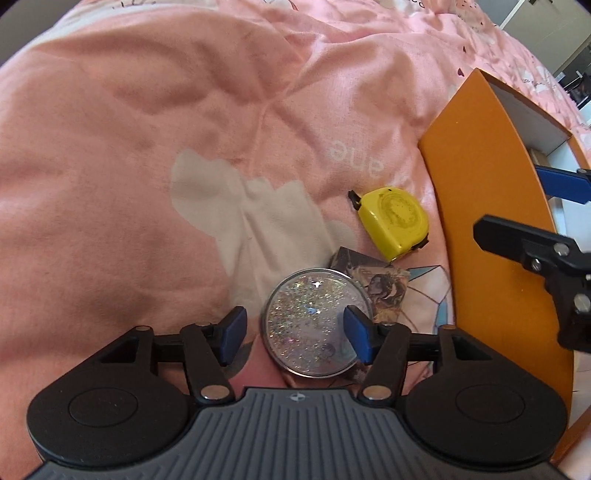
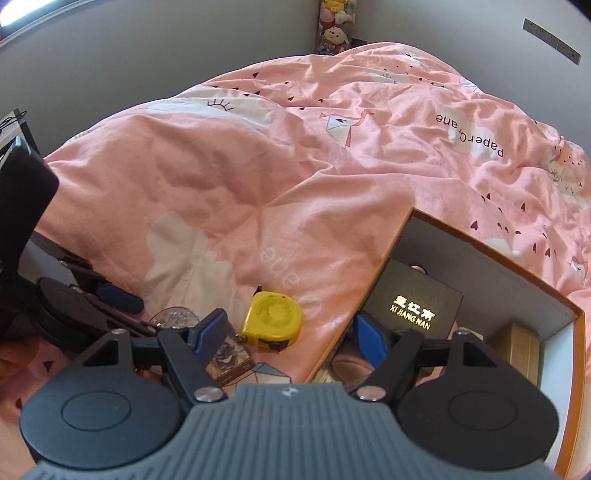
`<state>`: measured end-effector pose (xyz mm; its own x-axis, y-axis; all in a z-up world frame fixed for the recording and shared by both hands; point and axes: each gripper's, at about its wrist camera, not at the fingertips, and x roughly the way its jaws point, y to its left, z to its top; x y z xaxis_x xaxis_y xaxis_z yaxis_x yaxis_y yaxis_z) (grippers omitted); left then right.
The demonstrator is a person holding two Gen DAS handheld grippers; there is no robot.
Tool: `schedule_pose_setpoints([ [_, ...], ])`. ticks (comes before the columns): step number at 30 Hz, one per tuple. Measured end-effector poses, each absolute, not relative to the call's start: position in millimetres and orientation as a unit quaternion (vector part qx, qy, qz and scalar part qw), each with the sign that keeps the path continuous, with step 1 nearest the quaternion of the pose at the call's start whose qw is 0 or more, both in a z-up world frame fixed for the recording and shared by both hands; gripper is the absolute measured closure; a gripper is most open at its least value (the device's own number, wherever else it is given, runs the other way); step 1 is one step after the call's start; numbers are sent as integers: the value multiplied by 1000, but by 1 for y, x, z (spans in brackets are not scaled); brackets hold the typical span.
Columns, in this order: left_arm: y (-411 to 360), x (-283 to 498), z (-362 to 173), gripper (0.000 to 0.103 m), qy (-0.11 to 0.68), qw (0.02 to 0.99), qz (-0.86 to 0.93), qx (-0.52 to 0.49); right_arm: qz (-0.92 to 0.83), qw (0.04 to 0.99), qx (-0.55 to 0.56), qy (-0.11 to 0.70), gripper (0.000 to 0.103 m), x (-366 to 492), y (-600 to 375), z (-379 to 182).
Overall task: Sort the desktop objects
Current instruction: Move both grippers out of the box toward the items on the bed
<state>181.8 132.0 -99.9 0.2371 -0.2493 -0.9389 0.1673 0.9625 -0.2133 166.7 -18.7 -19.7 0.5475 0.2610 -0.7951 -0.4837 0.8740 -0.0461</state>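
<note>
A round glitter disc [image 1: 314,321] lies on the pink bedcover, partly over a picture card [image 1: 384,284]. My left gripper [image 1: 295,330] is open and low over the disc, one blue pad on each side of it. A yellow tape measure [image 1: 395,219] lies just beyond. The orange box [image 1: 480,192] stands to the right. In the right wrist view my right gripper [image 2: 290,338] is open and empty, straddling the orange box's left wall [image 2: 369,280], with the tape measure [image 2: 273,317] and the disc [image 2: 173,317] to its left.
Inside the box lie a black case with gold lettering [image 2: 413,306] and a gold box [image 2: 517,349]. The pink bedcover [image 2: 258,166] spreads wrinkled all around. A grey wall and plush toys [image 2: 334,26] stand at the far end.
</note>
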Motion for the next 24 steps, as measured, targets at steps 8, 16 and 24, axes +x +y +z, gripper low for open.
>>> schedule_pose_setpoints([
  [8,131,187,-108,23,612,773,-154,-59,209,873,-137,418,27,180,-19,-18],
  [16,139,172,-84,61,591,792,-142,-60,202,882,-138,402,28,178,-19,-10],
  [24,122,161,-85,46,582,801,-135,-31,201,887,-144,389,28,171,-18,-2],
])
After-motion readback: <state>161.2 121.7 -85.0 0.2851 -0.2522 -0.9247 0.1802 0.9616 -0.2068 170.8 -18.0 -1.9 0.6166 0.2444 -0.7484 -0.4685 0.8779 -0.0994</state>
